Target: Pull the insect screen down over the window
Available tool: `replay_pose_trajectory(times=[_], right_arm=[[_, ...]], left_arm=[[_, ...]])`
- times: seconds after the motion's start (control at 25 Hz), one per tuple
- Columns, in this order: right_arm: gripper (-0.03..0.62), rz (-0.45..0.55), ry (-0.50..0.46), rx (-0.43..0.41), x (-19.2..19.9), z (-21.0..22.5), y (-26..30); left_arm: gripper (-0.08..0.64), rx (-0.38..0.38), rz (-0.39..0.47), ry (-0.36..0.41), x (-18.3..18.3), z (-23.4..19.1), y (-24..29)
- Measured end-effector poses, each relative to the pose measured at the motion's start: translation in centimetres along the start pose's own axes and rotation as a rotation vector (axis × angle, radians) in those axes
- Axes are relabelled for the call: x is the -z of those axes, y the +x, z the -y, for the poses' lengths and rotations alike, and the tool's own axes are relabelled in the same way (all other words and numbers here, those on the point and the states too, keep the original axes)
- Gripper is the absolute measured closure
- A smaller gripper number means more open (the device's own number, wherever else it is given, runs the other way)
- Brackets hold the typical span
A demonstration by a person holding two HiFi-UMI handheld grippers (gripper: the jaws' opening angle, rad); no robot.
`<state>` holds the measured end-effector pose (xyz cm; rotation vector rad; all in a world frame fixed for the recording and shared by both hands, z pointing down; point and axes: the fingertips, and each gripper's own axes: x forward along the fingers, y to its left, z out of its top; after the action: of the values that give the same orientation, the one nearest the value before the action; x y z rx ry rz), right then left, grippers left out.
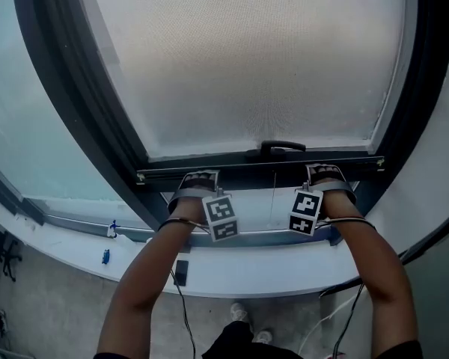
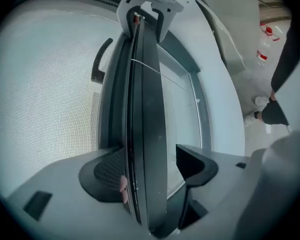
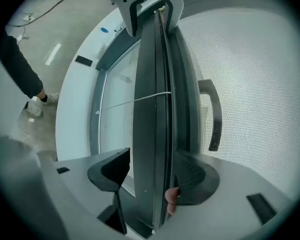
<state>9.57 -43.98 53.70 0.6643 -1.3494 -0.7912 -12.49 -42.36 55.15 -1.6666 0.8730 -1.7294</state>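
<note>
Below the bar (image 1: 258, 172) of the screen (image 1: 247, 58), a strip of open glass (image 1: 254, 209) down to the sill (image 1: 232, 271), dark side frames (image 1: 426, 73) close by. Astride the bar, flanking its handle (image 1: 283, 147): left gripper (image 1: 198, 179) and right gripper (image 1: 325, 174), jaws closed around it.
</note>
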Motion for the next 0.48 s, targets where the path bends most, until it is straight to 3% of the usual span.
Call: replay_pose_trajectory(times=[0.32, 0.48], right_arm=[[0.316, -0.012, 0.001, -0.022, -0.14, 0.03, -0.08], [0.316, -0.027, 0.003, -0.026, -0.06, -0.06, -0.12]], left_arm=[[0.239, -0.027, -0.028, 0.038, 0.32, -0.13, 0.26], [0.239, 0.015, -0.057, 0.007, 0.05, -0.08, 0.32]])
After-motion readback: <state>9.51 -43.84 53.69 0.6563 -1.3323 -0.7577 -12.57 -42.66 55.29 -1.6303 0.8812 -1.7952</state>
